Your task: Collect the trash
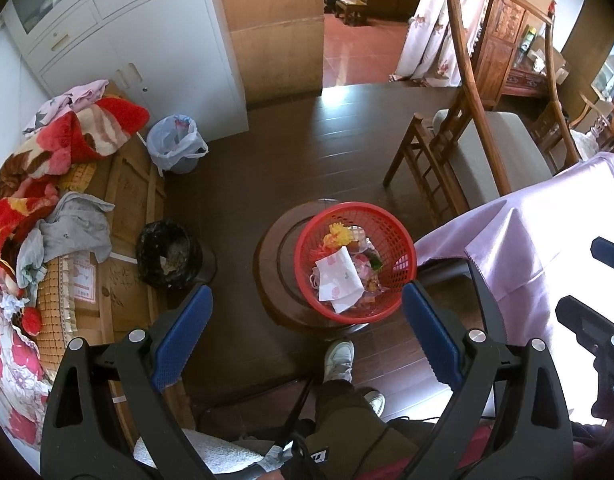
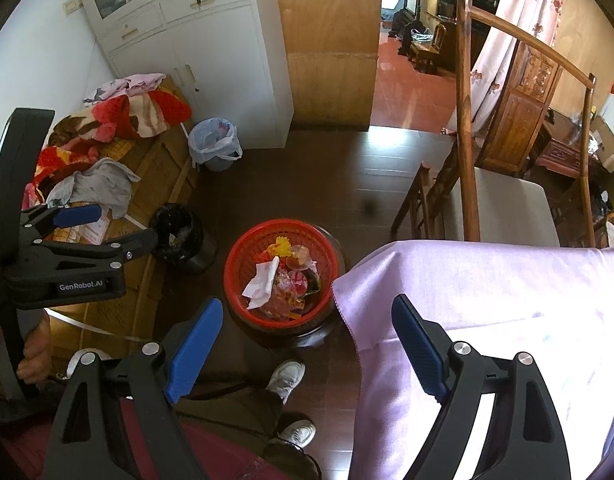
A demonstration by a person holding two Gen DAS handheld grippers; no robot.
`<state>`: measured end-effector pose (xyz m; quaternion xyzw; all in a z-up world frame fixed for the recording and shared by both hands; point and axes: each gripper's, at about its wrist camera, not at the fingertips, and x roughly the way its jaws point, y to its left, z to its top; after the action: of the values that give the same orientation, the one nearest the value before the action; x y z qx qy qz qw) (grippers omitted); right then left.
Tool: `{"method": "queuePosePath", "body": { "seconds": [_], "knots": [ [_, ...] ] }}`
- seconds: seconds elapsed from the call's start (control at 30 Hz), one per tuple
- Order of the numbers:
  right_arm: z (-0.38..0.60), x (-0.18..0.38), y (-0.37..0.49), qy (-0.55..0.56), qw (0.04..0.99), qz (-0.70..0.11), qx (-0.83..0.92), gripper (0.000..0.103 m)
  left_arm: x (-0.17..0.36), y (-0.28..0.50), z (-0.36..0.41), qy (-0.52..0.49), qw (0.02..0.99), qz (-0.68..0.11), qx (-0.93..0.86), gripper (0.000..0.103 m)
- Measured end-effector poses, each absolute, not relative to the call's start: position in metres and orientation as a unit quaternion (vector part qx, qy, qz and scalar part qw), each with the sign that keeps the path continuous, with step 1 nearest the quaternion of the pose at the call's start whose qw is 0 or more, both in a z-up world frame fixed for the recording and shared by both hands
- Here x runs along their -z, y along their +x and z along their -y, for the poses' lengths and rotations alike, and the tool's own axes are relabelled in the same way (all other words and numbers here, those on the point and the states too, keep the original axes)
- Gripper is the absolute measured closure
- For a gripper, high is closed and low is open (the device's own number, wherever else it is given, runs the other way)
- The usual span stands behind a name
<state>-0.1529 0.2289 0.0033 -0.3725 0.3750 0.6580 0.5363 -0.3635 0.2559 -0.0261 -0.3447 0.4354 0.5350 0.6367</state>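
Both grippers, left (image 1: 305,330) and right (image 2: 307,344), hang with fingers spread wide, holding nothing. Below them a red basket (image 1: 399,232) of trash sits on a round wooden stool (image 1: 275,268), beside the lilac-draped counter (image 2: 487,288).

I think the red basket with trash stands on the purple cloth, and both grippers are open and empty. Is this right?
Not quite. The red basket stands on a round wooden stool beside the purple cloth, as the left wrist view shows. Both the left gripper and the right gripper are open and empty.

Trash (image 1: 339,280) lies in the basket (image 1: 391,220) on a stool (image 1: 275,268).
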Motion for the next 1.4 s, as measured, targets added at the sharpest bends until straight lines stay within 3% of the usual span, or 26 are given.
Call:
{"method": "queuePosePath", "body": {
  "seconds": [1.4],
  "knots": [
    [-0.2239, 0.0038, -0.1591, -0.381, 0.533, -0.38, -0.653, 0.018, 0.03, -0.358, -0.2568, -0.339, 0.644, -0.445, -0.522, 0.011]
  ]
}}
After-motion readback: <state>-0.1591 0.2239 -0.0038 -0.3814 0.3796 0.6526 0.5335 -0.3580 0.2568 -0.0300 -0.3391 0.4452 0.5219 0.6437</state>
